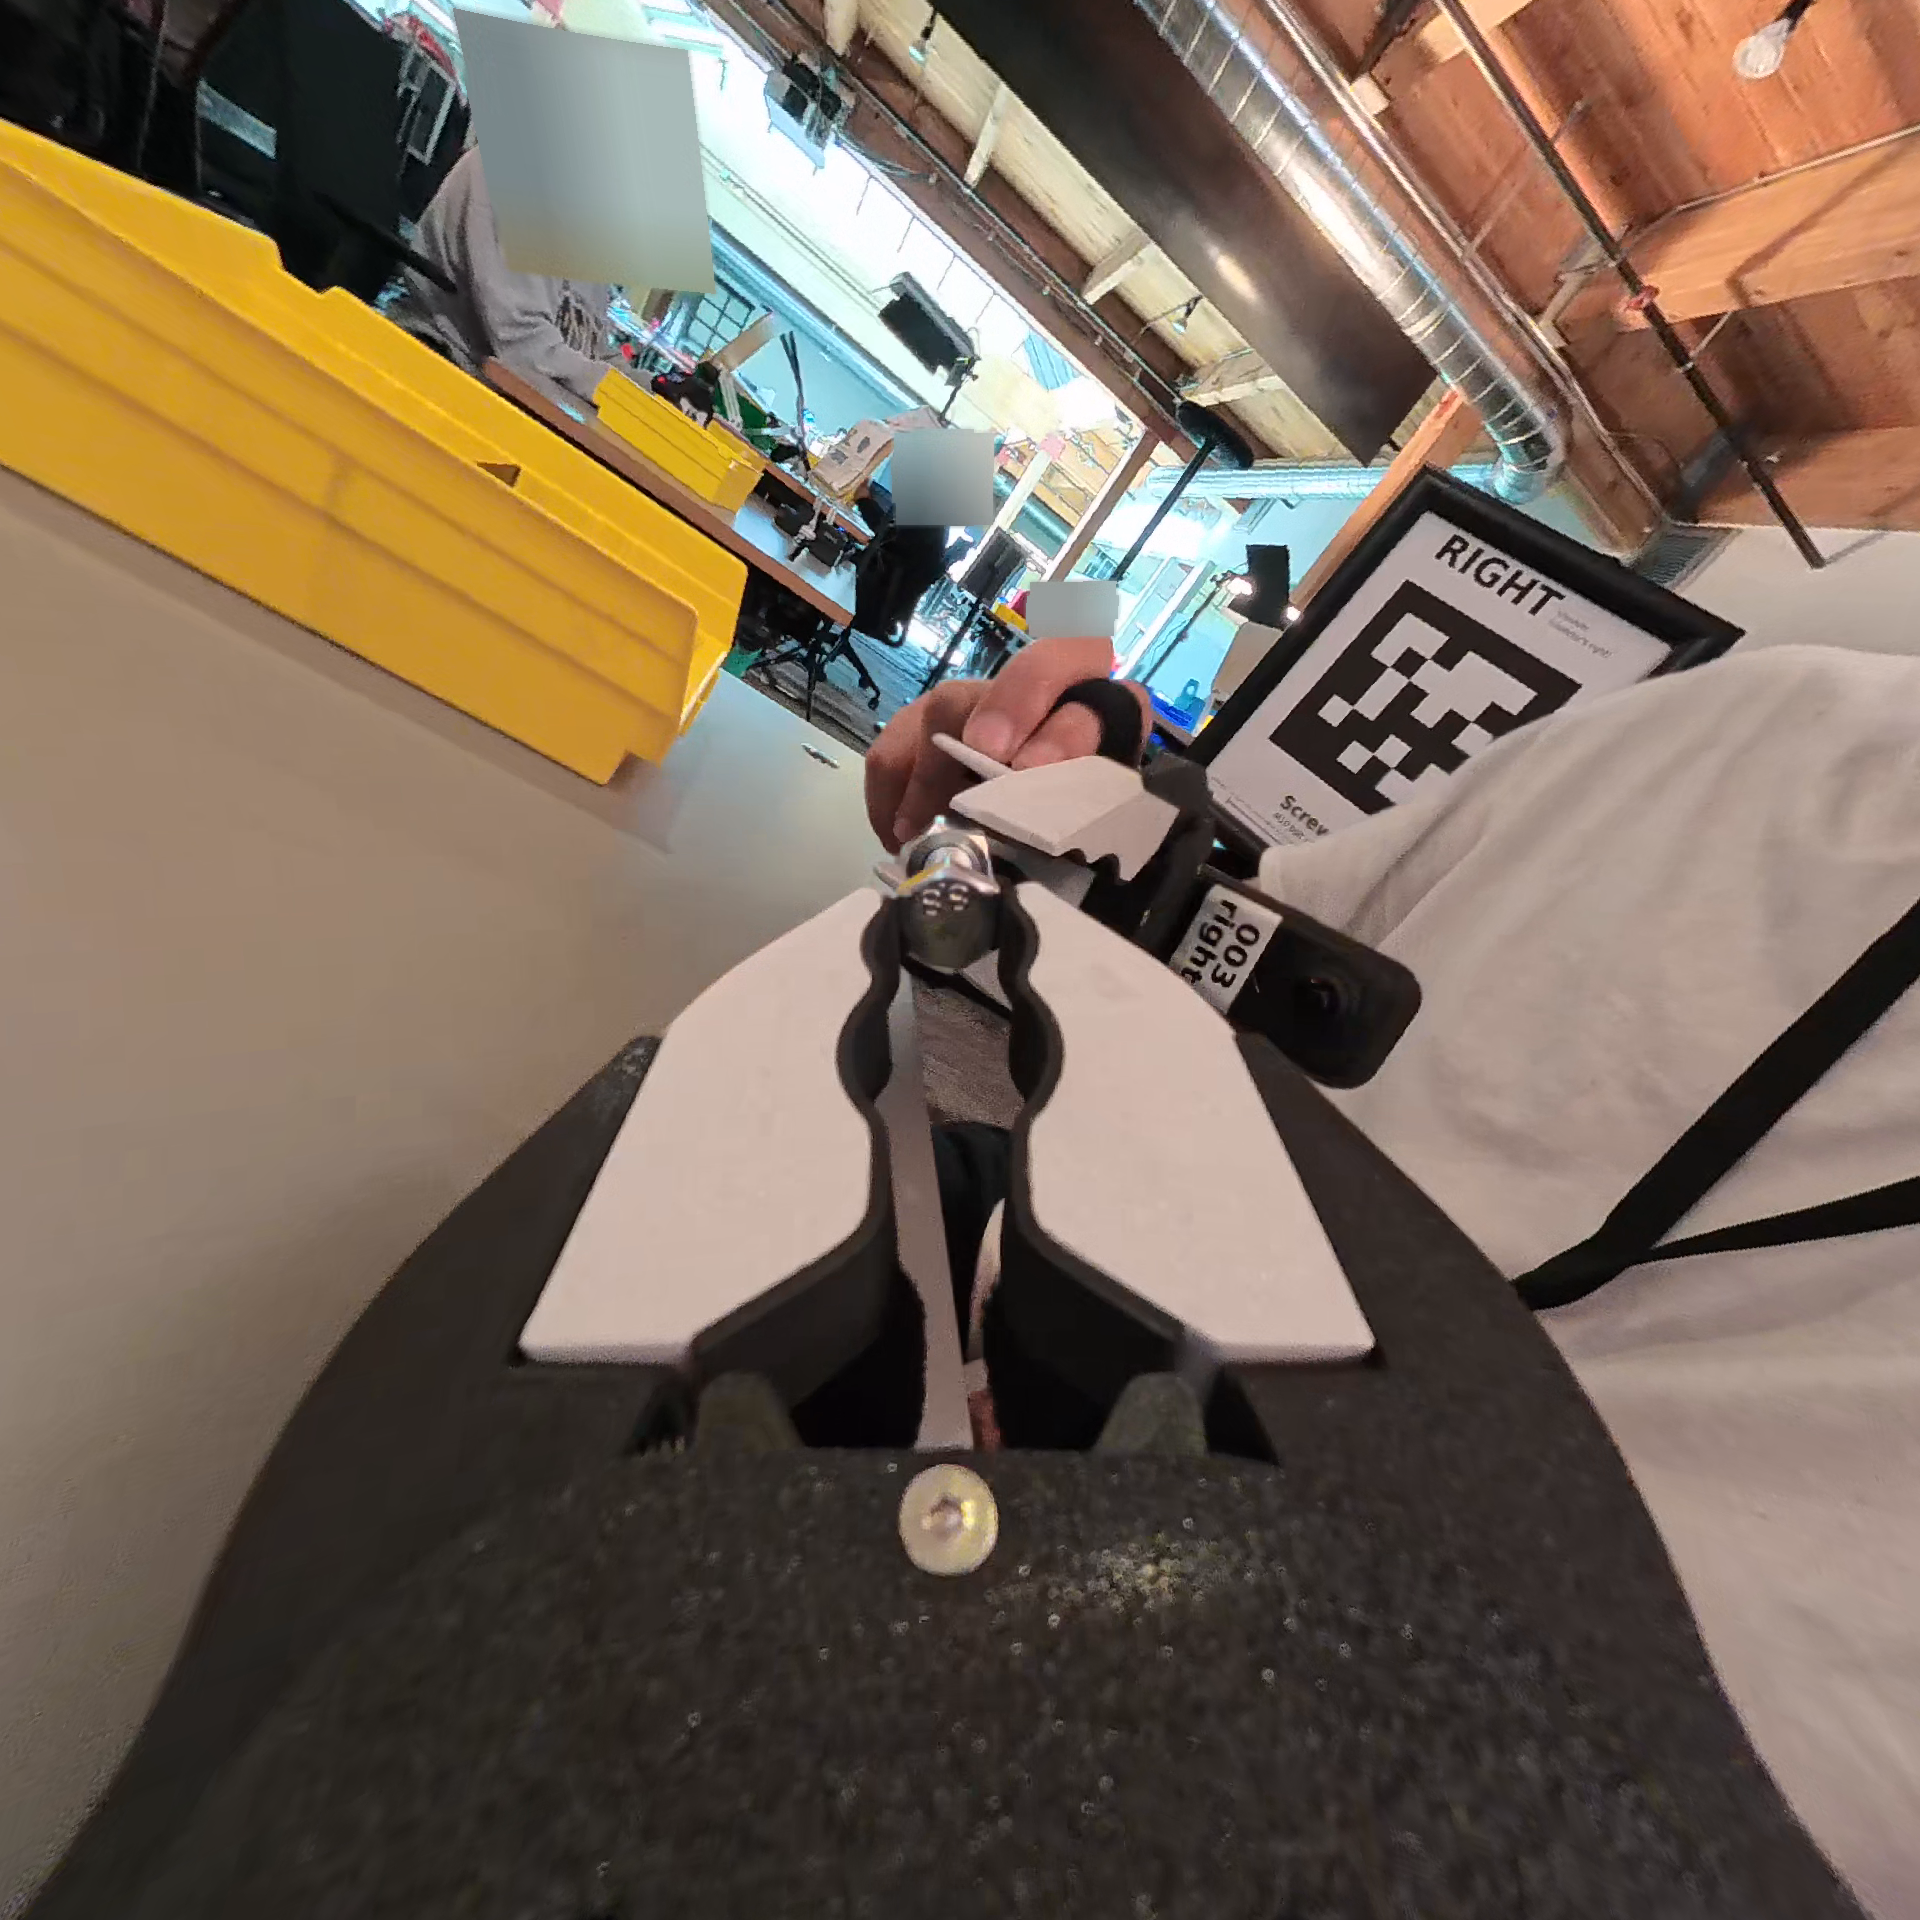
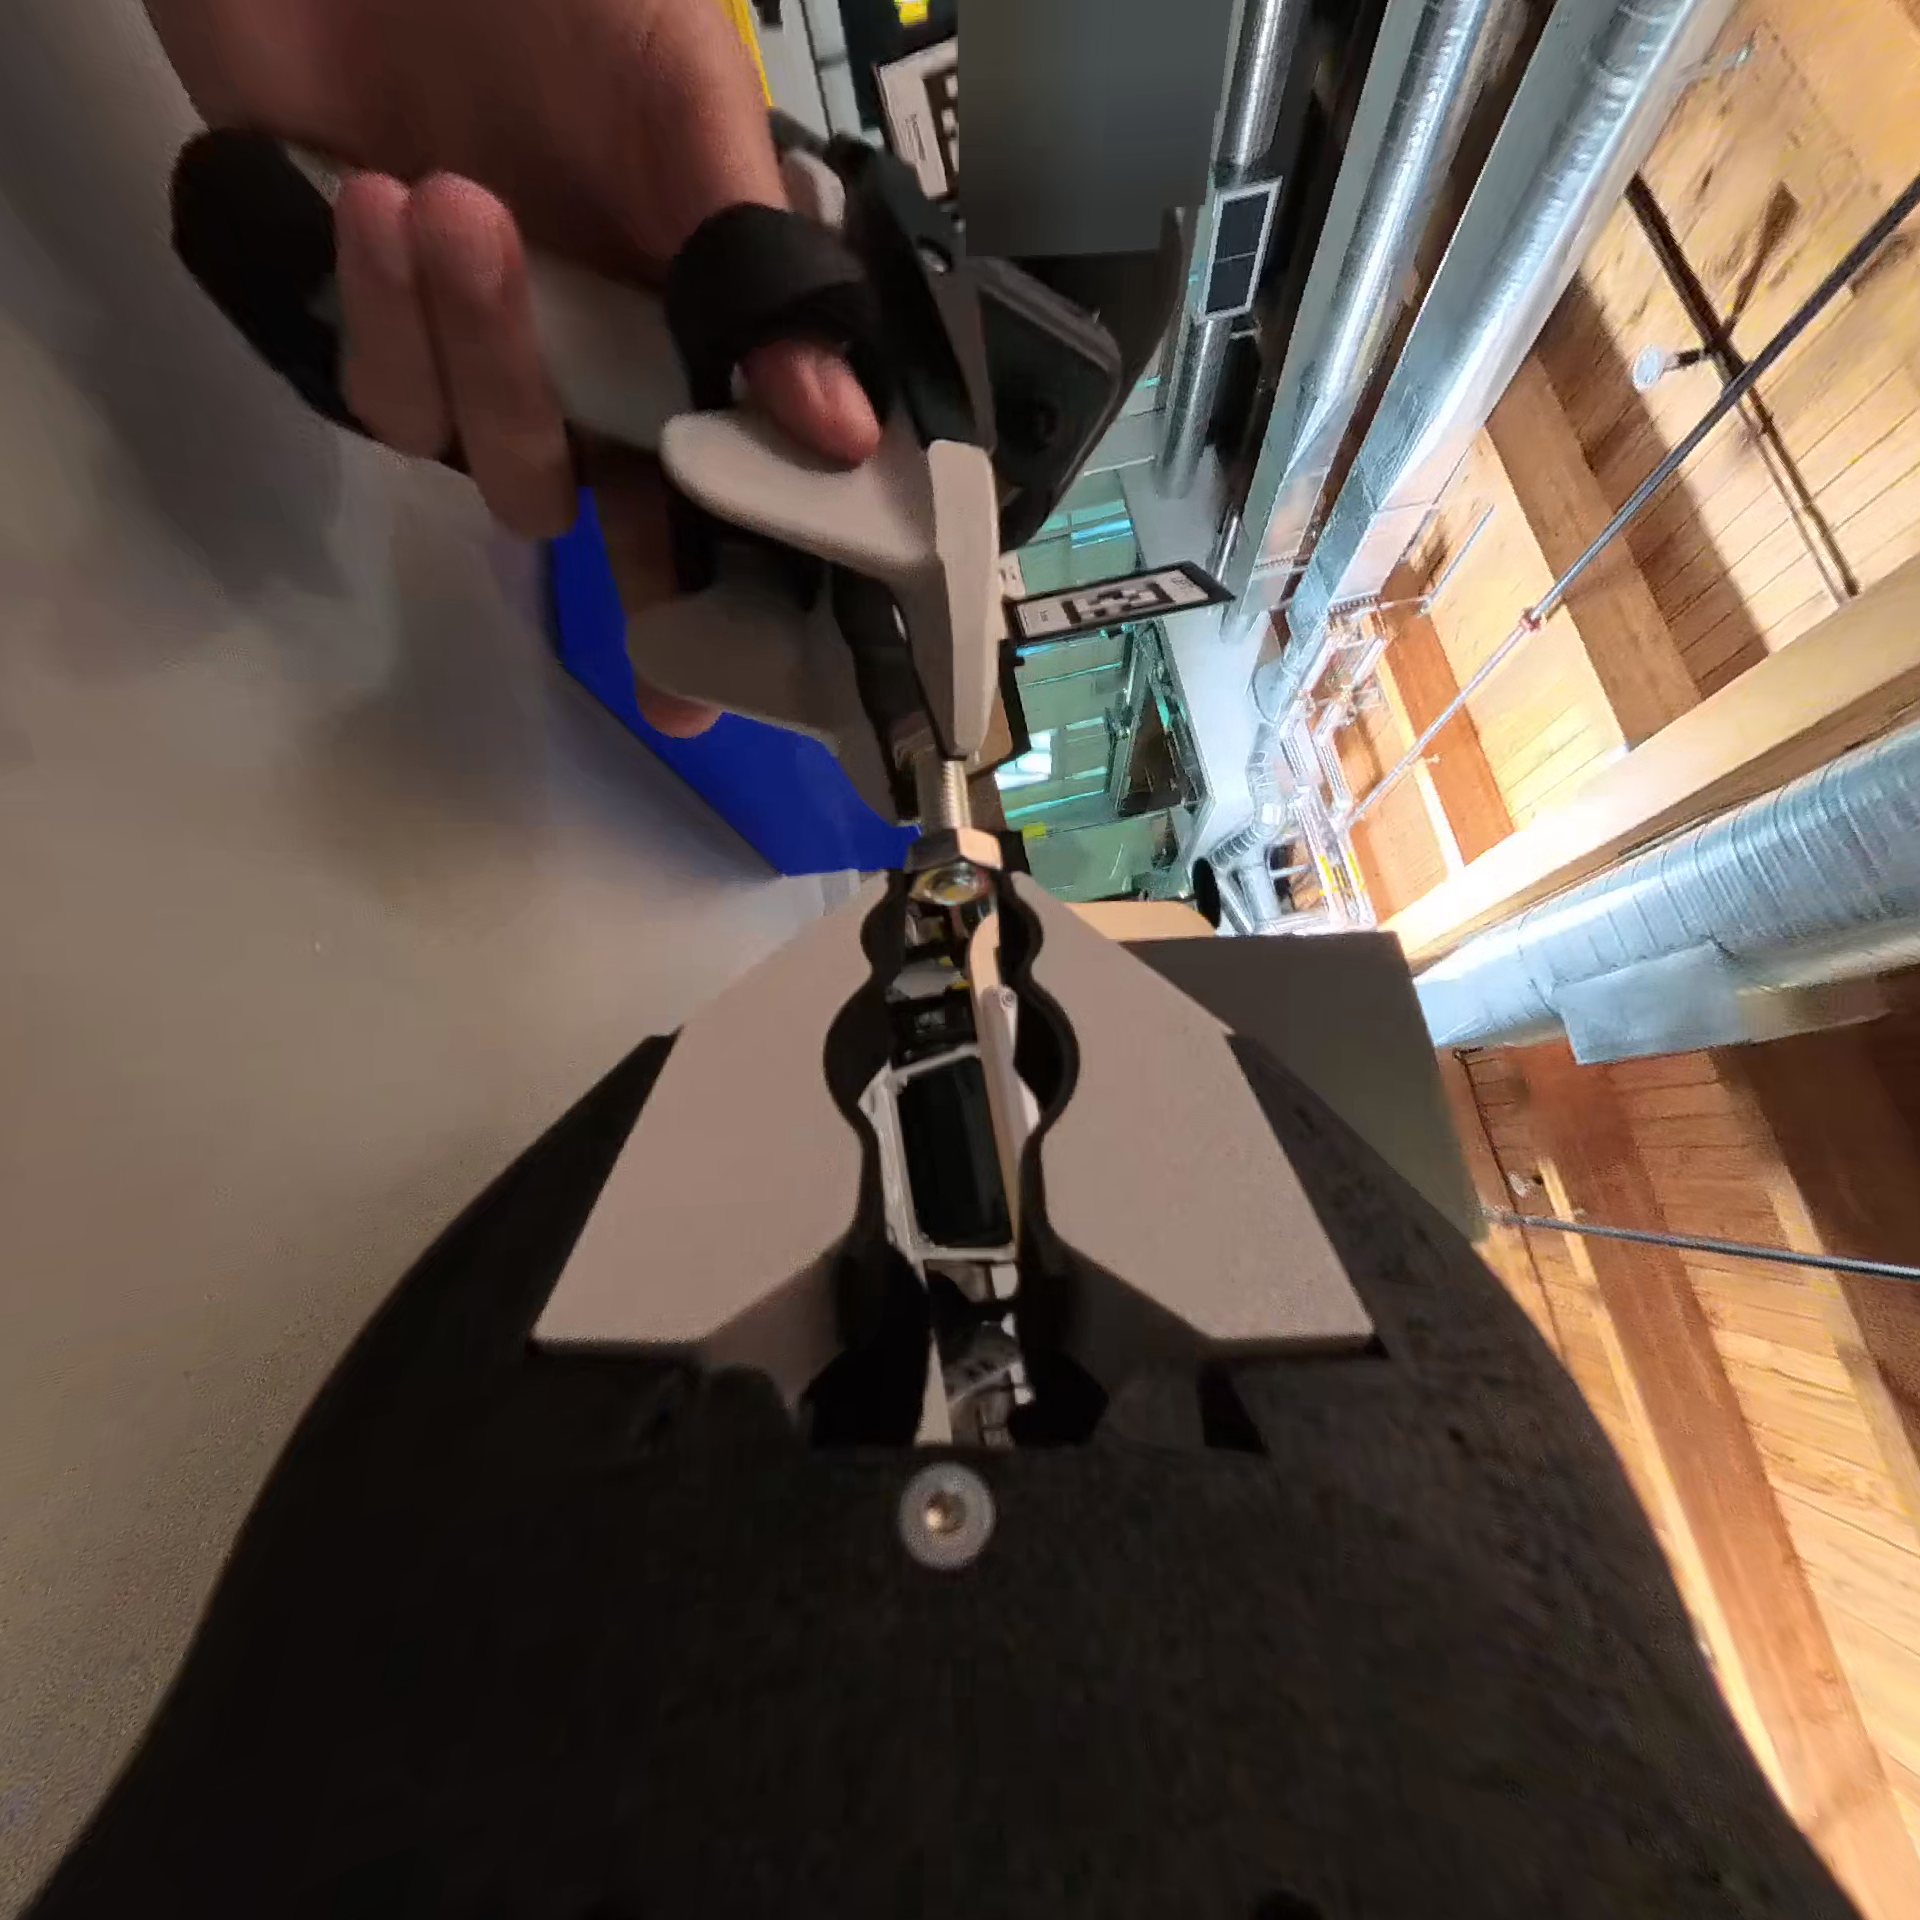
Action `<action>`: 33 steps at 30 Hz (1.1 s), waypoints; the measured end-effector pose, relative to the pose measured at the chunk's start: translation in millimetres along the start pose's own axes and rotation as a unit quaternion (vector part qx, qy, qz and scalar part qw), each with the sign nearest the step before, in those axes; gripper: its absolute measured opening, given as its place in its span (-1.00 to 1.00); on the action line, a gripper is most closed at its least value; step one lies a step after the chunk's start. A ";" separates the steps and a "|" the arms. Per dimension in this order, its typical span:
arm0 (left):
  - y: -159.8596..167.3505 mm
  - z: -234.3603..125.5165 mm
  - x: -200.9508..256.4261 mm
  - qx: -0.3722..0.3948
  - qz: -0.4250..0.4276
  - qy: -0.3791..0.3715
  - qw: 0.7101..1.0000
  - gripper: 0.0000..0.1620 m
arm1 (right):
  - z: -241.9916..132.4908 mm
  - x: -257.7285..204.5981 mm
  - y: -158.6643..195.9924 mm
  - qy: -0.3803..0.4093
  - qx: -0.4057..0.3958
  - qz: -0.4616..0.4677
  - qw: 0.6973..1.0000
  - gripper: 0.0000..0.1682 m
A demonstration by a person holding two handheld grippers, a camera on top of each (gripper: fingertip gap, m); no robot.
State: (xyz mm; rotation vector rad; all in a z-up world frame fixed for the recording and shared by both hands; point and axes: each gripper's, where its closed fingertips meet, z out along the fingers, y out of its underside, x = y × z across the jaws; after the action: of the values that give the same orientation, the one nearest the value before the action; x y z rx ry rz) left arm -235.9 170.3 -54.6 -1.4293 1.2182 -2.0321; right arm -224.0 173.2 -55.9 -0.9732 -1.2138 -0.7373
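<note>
Bolt [image 1: 943, 914] head in left tool [image 1: 948, 935], nut [image 2: 948, 881] in right tool [image 2: 951, 883]

right gripper [image 2: 951, 868] gripping nut [image 2: 948, 883], threaded bolt [image 2: 940, 795]

yellow bins [image 1: 343, 488] — left | framed marker sign [image 1: 1455, 675] | blue bin [image 2: 727, 769]

Black hand-held gripper [image 1: 948, 914], white scalloped fingers [image 1: 727, 1164]; white shirt [image 1: 1662, 935].
</note>
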 end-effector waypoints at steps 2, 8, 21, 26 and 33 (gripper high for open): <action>-2.7 -3.0 2.7 0.007 0.011 -0.002 1.000 -0.78 | 1.6 -1.5 -2.1 -0.011 0.020 0.015 1.000 -0.69; -24.7 -15.8 3.3 0.050 0.116 -0.038 0.991 -0.79 | 6.7 -22.1 12.9 -0.140 0.013 0.302 0.943 -0.56; -9.3 44.0 5.8 -0.046 0.285 0.021 0.957 -0.78 | -38.6 4.2 20.4 -0.362 0.142 0.874 0.292 -0.57; -0.1 65.9 5.8 -0.073 0.304 0.053 0.948 -0.78 | -55.5 15.3 28.4 -0.335 0.165 0.901 0.219 -0.63; 4.0 74.6 7.2 -0.081 0.305 0.069 0.946 -0.78 | -60.2 14.9 30.9 -0.312 0.143 0.901 0.266 -0.81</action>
State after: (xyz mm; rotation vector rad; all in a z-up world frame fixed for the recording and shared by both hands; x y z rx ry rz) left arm -172.9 130.4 -45.5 -0.8228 1.6656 -1.6402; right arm -168.4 132.2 -51.6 -1.5557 -0.0148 1.8333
